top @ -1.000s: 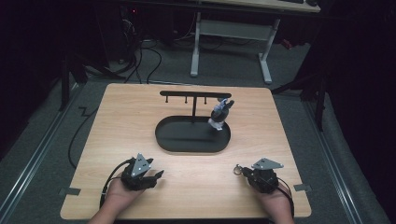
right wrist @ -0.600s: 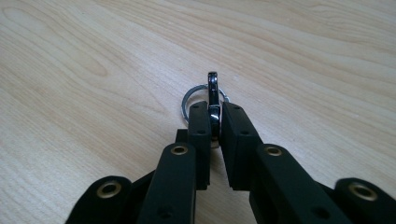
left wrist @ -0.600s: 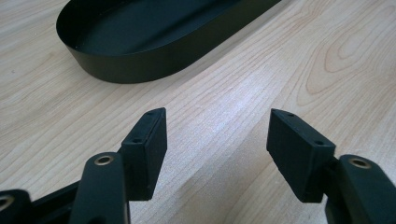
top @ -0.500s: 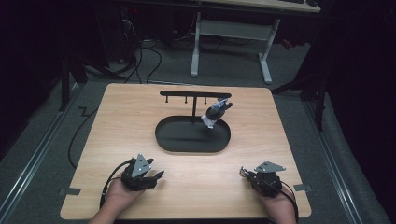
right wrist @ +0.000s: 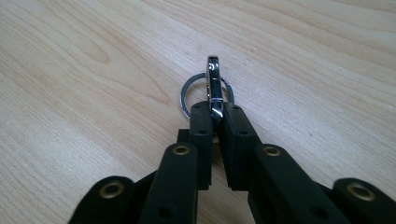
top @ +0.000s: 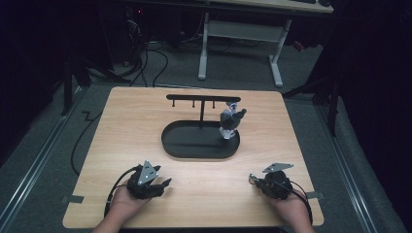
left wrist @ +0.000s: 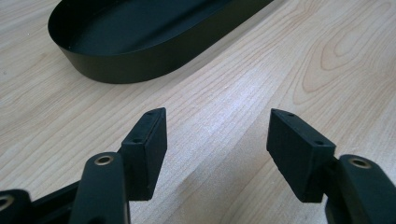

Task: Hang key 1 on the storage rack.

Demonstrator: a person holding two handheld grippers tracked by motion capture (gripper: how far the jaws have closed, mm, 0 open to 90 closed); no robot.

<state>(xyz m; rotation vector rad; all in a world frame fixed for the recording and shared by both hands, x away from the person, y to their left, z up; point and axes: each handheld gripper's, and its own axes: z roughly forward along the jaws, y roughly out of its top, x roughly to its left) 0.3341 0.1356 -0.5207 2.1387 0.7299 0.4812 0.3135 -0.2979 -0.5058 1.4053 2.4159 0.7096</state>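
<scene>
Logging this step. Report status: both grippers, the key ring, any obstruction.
Left gripper open, empty, short of black tray. Right gripper shut on key ring, low over table. Nothing in the way.

Between the matt black plastic jaws of the right gripper (right wrist: 214,121) sits a glossy polished metal key ring (right wrist: 208,91). The worktop (right wrist: 93,70) beneath is smooth pale wood; ahead of the left gripper (left wrist: 217,140), the tray (left wrist: 140,70) looks satin black.

Two black grippers (top: 164,183) (top: 252,179) — brass-ringed pivots, screw-holed pads (left wrist: 148,147), grey three-cornered plates, trailing black cables.
</scene>
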